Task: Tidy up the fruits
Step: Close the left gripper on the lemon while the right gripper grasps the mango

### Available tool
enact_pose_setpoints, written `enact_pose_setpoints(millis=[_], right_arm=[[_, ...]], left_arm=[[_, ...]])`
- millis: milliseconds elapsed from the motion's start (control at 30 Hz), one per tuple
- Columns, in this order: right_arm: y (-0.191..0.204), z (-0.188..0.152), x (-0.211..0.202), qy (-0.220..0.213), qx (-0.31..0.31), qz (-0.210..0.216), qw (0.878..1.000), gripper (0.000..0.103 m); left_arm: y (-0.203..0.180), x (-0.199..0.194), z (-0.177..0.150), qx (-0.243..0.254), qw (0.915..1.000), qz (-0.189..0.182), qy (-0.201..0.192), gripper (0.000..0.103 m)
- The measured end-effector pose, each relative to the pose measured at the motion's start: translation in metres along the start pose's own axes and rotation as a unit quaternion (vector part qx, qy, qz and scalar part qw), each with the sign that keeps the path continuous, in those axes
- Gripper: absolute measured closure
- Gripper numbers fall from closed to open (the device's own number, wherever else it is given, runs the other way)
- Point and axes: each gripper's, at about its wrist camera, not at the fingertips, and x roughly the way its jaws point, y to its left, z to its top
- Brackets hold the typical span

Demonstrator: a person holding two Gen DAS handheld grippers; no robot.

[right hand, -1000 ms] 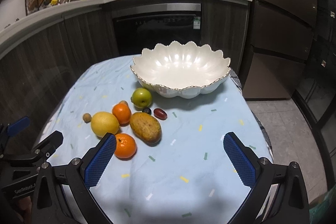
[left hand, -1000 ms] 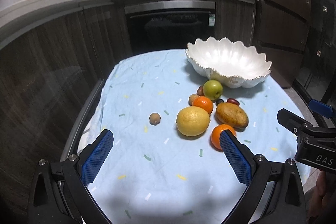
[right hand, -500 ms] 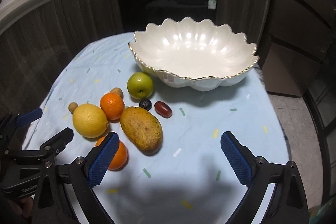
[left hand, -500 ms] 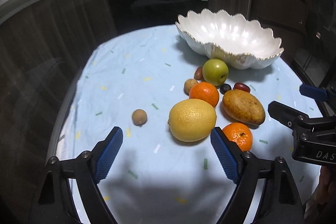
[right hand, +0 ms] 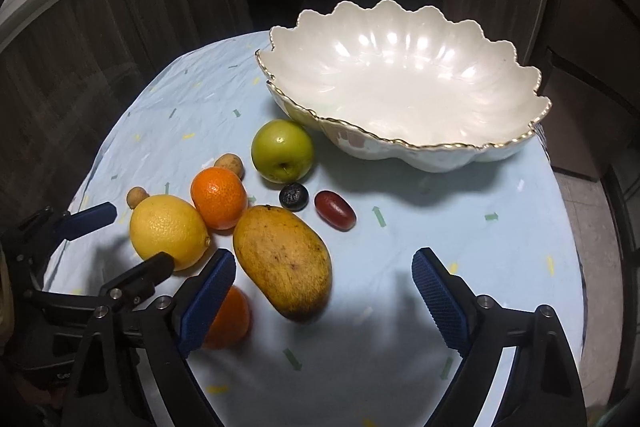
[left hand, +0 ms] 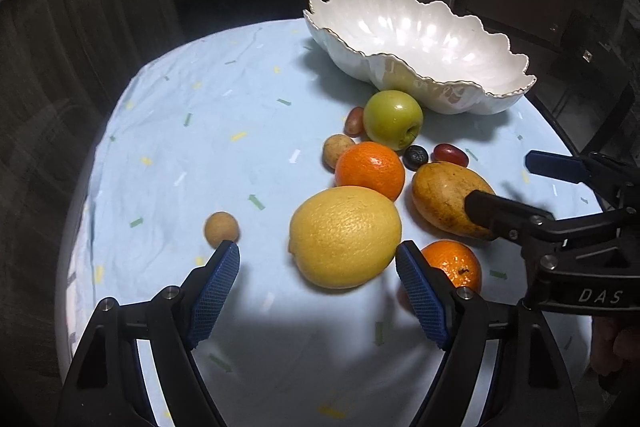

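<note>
wrist views, angled down, shared fruit (left hand: 345,235)

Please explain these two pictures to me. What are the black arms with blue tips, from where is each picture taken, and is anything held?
They are two hand-held grippers, one in each hand of a person, each with a camera looking along its fingers. One picture looks from the left gripper, the other from the right gripper. On the blue tablecloth lie a lemon, a mango, oranges, a green apple, small fruits, and an empty white bowl. Both grippers' jaws have just been closing a little, but nothing is held.
</note>
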Motion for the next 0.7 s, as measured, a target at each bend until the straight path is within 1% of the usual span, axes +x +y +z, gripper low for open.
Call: enact_pose_setpoints(millis=[133, 300, 367, 433, 500, 567, 700], right_arm=[[0.001, 0.004, 0.008, 0.015, 0.000, 0.011, 1.000, 0.017], [0.003, 0.009, 0.020, 0.037, 0.000, 0.024, 0.999, 0.019], [0.004, 0.011, 0.024, 0.045, 0.000, 0.026, 0.999, 0.021], [0.005, 0.012, 0.028, 0.054, 0.004, 0.035, 0.998, 0.024], [0.003, 0.013, 0.032, 0.060, 0.010, 0.041, 0.997, 0.026], [0.003, 0.013, 0.034, 0.063, 0.014, 0.045, 0.997, 0.027], [0.001, 0.013, 0.039, 0.075, 0.023, 0.059, 0.995, 0.032]], left_arm=[[-0.002, 0.007, 0.002, 0.001, 0.9999, -0.010, 0.009, 0.023], [0.000, 0.013, 0.004, -0.005, 0.9995, -0.023, 0.021, 0.025], [-0.001, 0.016, 0.005, -0.007, 0.9990, -0.035, 0.029, 0.031], [0.000, 0.019, 0.005, -0.010, 0.9984, -0.045, 0.034, 0.035], [0.000, 0.020, 0.007, -0.010, 0.9982, -0.047, 0.035, 0.037], [-0.001, 0.021, 0.007, -0.009, 0.9981, -0.051, 0.035, 0.041], [-0.001, 0.022, 0.008, -0.010, 0.9981, -0.049, 0.036, 0.042]])
